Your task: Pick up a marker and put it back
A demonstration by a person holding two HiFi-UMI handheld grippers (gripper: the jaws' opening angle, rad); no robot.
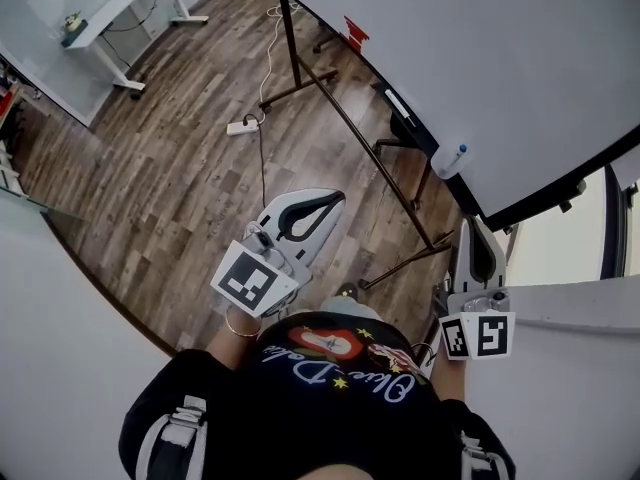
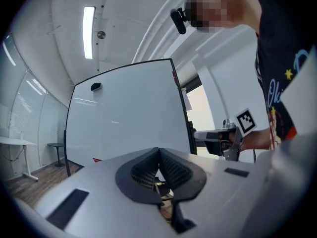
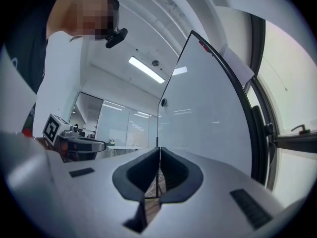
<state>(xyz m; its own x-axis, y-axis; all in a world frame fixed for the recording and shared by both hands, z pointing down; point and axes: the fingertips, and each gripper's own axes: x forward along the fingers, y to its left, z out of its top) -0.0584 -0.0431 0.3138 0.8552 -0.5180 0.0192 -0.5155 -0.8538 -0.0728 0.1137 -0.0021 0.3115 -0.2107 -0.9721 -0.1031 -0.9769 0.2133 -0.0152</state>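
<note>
A white marker with a blue cap (image 1: 451,159) sits at the lower edge of the whiteboard (image 1: 480,68), which stands on a black frame. My left gripper (image 1: 337,198) is held out over the wooden floor, short of the board, jaws shut and empty. My right gripper (image 1: 466,224) is nearer the board's corner, below the marker, also shut with nothing in it. The left gripper view faces the whiteboard (image 2: 124,113) past shut tips (image 2: 158,150), with the right gripper (image 2: 220,135) beside it. The right gripper view sees the board (image 3: 208,113) almost edge-on beyond shut tips (image 3: 159,150).
A black object (image 1: 398,103) and a red one (image 1: 355,32) rest along the board's tray. The stand's legs (image 1: 405,258) and a power strip with cable (image 1: 243,126) lie on the floor. A white desk (image 1: 120,8) stands far left. A small dark object (image 2: 95,87) sticks high on the board.
</note>
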